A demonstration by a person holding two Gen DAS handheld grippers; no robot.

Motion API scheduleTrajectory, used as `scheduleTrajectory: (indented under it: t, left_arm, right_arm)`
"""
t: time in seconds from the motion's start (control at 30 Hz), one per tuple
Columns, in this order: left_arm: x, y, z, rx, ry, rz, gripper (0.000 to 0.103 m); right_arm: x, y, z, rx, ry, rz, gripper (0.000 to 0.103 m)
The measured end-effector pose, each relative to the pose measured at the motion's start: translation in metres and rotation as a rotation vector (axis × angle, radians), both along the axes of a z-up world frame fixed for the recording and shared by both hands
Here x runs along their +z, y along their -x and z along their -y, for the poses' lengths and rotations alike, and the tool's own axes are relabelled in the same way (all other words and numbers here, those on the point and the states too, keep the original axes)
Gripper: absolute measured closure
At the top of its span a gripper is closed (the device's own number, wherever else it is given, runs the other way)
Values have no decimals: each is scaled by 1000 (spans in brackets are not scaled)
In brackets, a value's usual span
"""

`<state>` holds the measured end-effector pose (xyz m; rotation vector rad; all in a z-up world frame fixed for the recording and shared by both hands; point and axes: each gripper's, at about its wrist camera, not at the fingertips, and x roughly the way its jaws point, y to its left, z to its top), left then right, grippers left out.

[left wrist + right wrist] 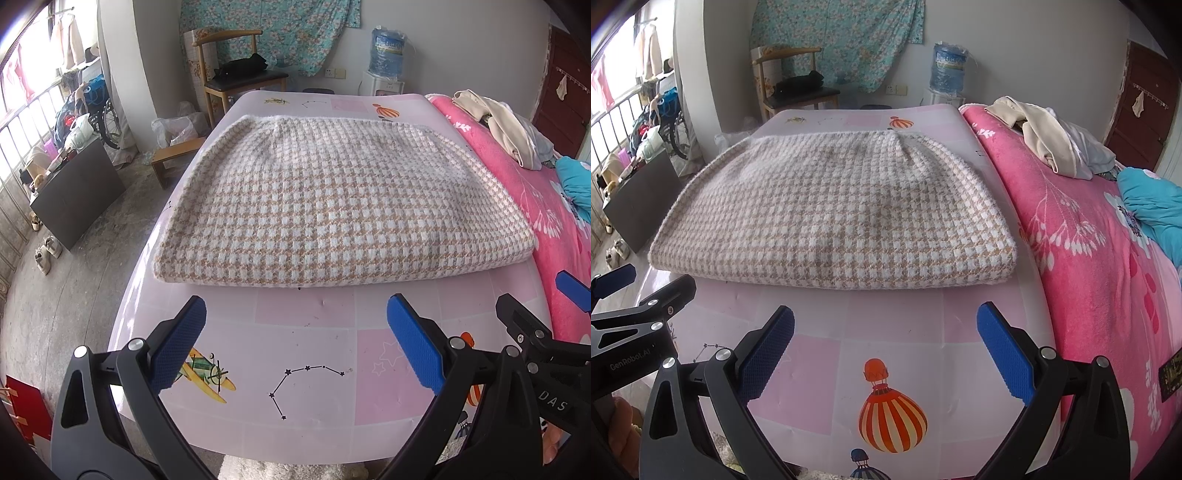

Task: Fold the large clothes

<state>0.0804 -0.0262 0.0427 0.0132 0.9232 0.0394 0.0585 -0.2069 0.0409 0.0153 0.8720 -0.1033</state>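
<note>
A fuzzy houndstooth knit garment [332,199] lies folded into a thick rectangle on your smooth pink mat [314,350]. Your left gripper [295,339] and right gripper [886,347] hover near it, ribbed blue pads spread apart, empty.

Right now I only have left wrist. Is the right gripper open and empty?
Observer: Yes. The right gripper is open with nothing between its fingers, short of the folded checked garment.
Operator: What's on the mat there?
Observer: A striped balloon print on the pink mat.
Operator: Garment's right edge on the blanket?
Observer: It seems to stop just short of the pink blanket.
</note>
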Motion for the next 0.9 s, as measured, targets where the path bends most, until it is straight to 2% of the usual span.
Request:
scheduleTrajectory:
  t: [0.9]
  left_arm:
    - [0,1,0,0,-1,1,8]
  right_arm:
    - [-5,1,1,4,0,-6,6]
